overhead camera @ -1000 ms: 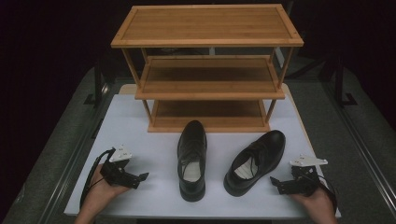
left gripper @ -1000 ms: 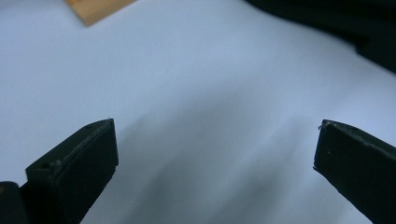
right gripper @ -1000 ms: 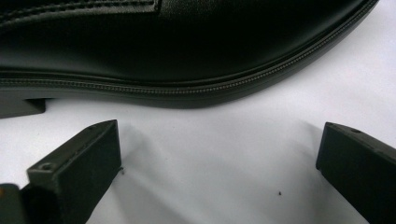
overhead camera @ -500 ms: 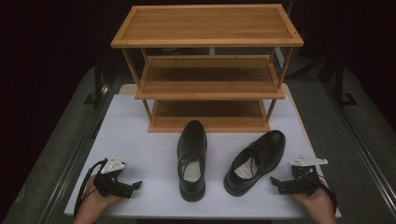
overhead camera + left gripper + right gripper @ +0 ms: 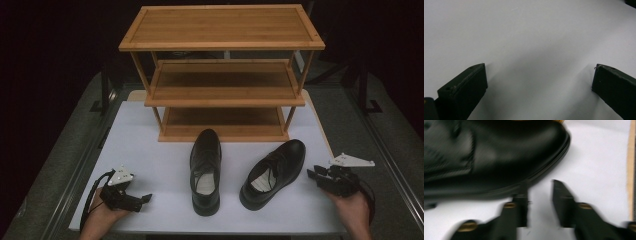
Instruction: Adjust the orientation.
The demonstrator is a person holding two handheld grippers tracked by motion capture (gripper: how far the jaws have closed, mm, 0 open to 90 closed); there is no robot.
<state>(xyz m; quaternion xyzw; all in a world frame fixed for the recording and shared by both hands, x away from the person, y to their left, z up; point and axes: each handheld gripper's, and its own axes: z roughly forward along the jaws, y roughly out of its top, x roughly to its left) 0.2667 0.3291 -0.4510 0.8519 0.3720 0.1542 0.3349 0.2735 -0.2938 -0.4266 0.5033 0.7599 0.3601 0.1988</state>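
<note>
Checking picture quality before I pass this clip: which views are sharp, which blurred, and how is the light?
High view: sharp, white table bright, surroundings dark. Left gripper view: sharp, soft shadows beside the left gripper, whose jaws stand wide. Right gripper view: smeared by motion; the black shoe and the right gripper, which has just been closing with nothing between its jaws, are blurred.

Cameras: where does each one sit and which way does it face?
High view: above the person's side, facing forward and down on the table, rack, two shoes; both hands and grippers at bottom.
Left gripper view: rides the left gripper, facing bare table between wide jaws.
Right gripper view: rides the right gripper, facing the right shoe, jaws just narrowed, nothing between.
Shared: the right shoe.
</note>
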